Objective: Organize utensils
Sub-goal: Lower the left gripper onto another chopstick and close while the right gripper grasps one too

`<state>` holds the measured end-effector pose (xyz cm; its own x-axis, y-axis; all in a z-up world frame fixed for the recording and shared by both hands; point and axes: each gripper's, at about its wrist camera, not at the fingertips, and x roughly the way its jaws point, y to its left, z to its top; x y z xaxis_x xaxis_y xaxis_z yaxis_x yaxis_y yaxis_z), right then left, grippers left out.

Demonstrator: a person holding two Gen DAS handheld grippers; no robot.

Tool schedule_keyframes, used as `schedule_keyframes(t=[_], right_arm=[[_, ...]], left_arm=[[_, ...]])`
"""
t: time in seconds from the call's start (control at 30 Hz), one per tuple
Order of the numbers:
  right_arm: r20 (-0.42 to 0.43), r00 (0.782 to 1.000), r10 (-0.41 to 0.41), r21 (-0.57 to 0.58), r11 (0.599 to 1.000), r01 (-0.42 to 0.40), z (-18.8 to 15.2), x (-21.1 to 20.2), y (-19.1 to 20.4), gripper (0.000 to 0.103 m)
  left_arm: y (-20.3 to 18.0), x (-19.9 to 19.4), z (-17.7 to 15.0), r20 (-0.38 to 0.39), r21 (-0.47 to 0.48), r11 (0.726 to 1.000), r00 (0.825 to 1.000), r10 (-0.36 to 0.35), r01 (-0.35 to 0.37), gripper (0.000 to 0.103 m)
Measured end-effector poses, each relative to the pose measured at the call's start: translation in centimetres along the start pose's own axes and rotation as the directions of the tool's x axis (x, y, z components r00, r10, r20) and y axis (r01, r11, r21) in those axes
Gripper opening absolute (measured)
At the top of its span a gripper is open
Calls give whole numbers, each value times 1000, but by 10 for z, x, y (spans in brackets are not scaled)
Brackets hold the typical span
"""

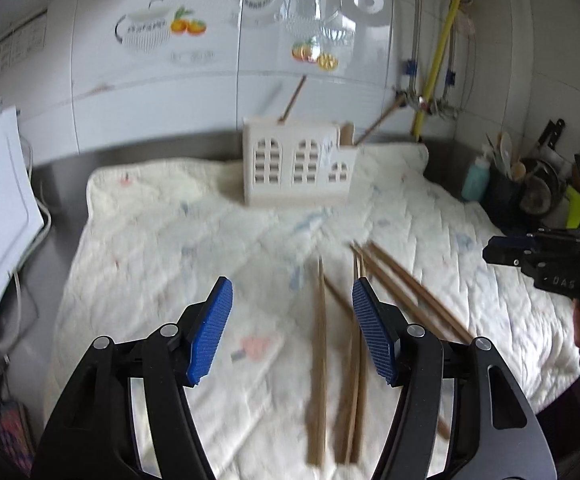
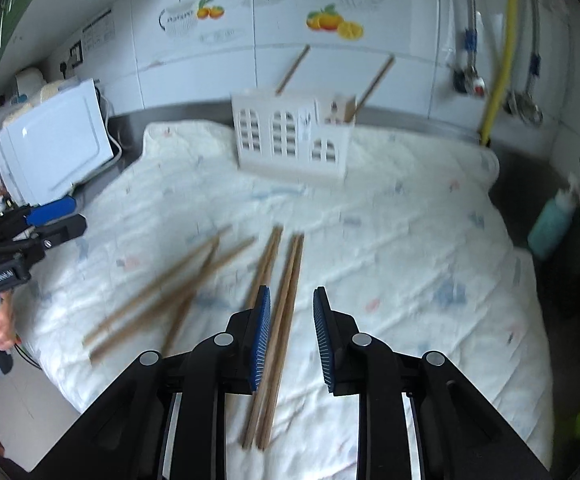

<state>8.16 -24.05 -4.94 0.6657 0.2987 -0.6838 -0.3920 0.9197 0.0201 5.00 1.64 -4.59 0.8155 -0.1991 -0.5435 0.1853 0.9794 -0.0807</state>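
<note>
**A:** ok going left to right, what've we got? White appliance [image 2: 54, 144] sits far left on the steel counter [image 1: 210, 142], beside a quilted cream cloth [image 1: 170, 248] that covers most of it.

**B:** yep. Then the left tongs [image 1: 292, 330], blue pads wide apart and nothing between them, just hovering over bare cloth. The nearest chopstick lies just right of the gap's middle, not touched.

**A:** and the loose chopsticks [image 2: 278, 320]? Bit blurry, so I won't count them.

**B:** same. They're lying flat on the cloth in a fan, front-middle. In the right wrist view a pair runs lengthwise under the right tongs [image 2: 292, 338], close to the left pad. Those tongs are only partly open, pads not pressing on anything as far as I can see.

**A:** holder?

**B:** white utensil holder [image 1: 298, 168] with arched cutouts, standing upright at the back of the cloth, near the tiled wall. 2 chopsticks [image 1: 294, 98] already lean out of it, tilted right. Teal bottle [image 1: 475, 178] further right.
</note>
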Motion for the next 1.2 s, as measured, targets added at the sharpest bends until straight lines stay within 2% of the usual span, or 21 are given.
schedule_keyframes(t=[0.1, 0.2, 0.27, 0.37, 0.57, 0.63, 1.2], right_arm=[[-21, 1000, -1, 22, 1000, 1, -23, 4, 4, 20], [-28, 999, -16, 30, 999, 17, -41, 6, 7, 17], [-35, 999, -14, 50, 999, 16, -51, 8, 7, 16], [-37, 999, -26, 74, 997, 28, -62, 9, 6, 13], [-52, 998, -21, 105, 994, 26, -71, 14, 3, 9], [-54, 998, -27, 103, 994, 33, -72, 15, 3, 8], [-64, 998, 2, 124, 992, 6, -79, 24, 7, 6]], left_arm=[[0, 0, -22, -39, -12, 1000, 999, -16, 16, 62], [-4, 6, -42, -86, 0, 999, 996, -33, 33, 54], [-5, 12, -53, -115, -7, 999, 992, -46, 46, 45], [-7, 21, -63, -145, -11, 998, 987, -65, 64, 36], [-9, 34, -72, -169, -3, 997, 983, -71, 72, 25], [-9, 36, -74, -175, -4, 997, 982, -78, 78, 18], [-7, 45, -82, -195, -33, 997, 978, -74, 69, 17]])
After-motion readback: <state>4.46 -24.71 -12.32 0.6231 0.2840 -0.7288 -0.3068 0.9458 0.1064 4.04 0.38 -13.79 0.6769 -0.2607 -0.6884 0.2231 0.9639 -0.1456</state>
